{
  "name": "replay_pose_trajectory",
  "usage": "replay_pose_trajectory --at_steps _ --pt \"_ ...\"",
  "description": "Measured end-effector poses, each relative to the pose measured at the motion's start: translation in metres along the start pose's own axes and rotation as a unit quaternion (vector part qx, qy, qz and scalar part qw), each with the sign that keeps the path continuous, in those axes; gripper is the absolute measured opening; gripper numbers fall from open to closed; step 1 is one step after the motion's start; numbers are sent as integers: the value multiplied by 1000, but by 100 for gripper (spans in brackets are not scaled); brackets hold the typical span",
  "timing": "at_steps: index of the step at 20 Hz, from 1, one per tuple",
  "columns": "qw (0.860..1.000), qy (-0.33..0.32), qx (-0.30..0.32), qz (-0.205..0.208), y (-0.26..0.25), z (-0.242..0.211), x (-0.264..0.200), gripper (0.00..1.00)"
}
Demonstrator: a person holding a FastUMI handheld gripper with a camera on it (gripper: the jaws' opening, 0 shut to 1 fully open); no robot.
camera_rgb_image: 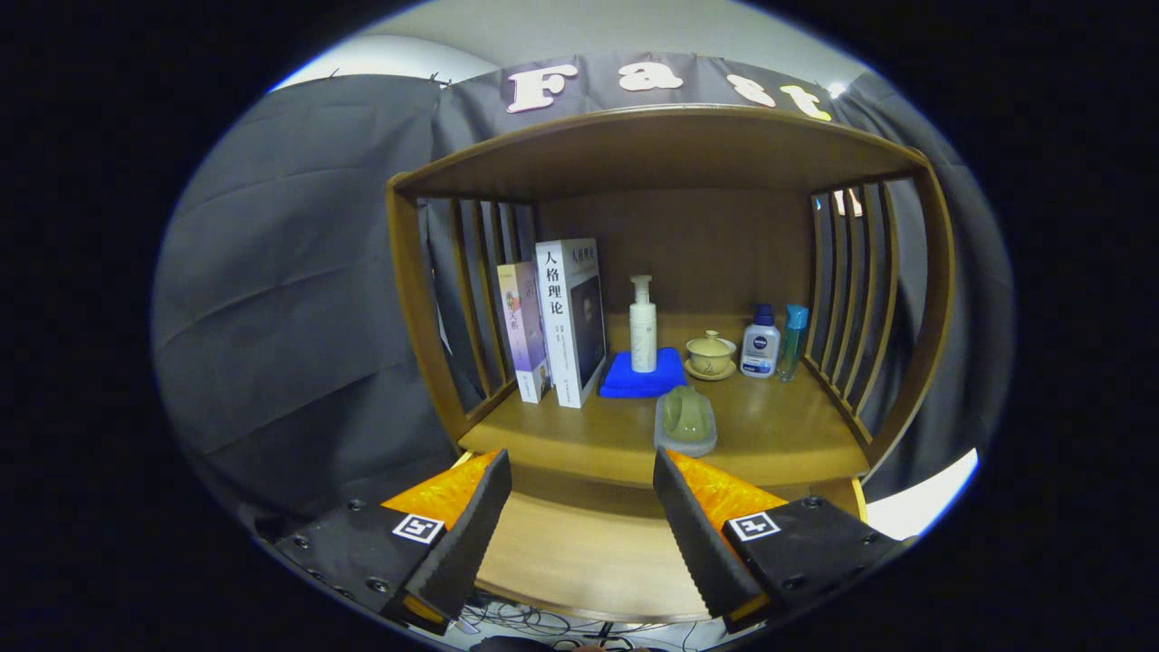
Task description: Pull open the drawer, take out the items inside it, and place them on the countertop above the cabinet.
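Beyond the spread tool (581, 507), a rounded translucent dish (685, 420) on smooth wood.

Wooden shelf unit in a cloth-walled booth.
Shelf unit (670, 145) has slatted sides and solid back; dark cloth wall (290, 272) behind; pale ceiling (616, 27) above.

Beyond the gripper (581, 507), whose fingers stand spread with nothing between them: brown wooden bench (770, 435), blue cloth (643, 376), white pump bottle (643, 326), pale green dish (685, 419), beige lidded cup (711, 353).
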State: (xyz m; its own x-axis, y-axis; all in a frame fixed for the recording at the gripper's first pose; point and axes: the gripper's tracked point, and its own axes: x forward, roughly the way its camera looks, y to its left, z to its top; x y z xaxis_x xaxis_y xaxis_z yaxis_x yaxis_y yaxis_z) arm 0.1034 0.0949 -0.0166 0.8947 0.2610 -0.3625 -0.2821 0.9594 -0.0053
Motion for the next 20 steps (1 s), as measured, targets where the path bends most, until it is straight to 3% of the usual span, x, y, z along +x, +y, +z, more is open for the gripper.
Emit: replay_pose_trajectory --at_steps 2,6,11,16,20 --pt "1000 13 -8 -5 12 -25 -13 98" --pt "999 8 34 -2 30 -64 -32 98" --pt "998 24 47 -29 20 -120 -45 98" --pt "997 -6 21 -72 0 -152 -57 98" --pt "996 -21 56 -72 -12 -177 -56 98"
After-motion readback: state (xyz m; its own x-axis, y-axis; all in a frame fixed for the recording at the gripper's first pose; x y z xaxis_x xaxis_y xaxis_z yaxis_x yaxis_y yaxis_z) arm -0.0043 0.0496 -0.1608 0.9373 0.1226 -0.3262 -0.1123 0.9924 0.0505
